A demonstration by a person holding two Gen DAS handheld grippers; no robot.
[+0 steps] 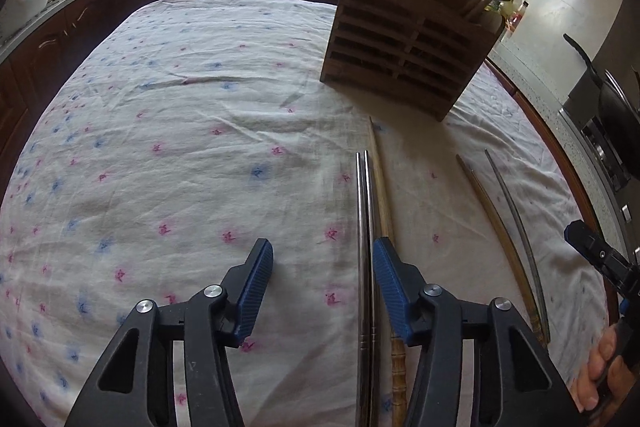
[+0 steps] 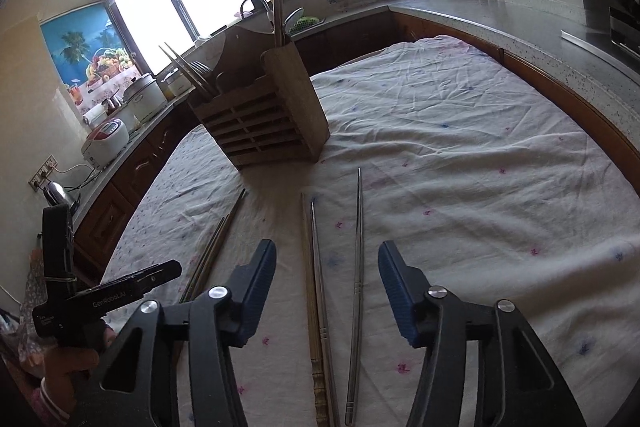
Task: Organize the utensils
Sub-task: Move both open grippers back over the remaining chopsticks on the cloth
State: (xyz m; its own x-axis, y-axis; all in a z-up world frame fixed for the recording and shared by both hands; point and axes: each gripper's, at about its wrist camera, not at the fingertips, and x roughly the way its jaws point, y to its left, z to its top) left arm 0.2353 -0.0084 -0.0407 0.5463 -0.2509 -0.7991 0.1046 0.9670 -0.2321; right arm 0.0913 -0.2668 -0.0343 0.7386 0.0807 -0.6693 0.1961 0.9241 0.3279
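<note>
Both claws agape over chopsticks (image 2: 320, 291)

Wrinkled matt cloth (image 1: 200, 115) covers the bench. The slatted holder (image 1: 404, 47) at upper right is rough brown wood. Two chopsticks (image 1: 365, 227) are glossy steel; one beside them (image 1: 382, 187) is pale bamboo. Ribbed blue pads (image 1: 258, 291) look rubbery.
</note>
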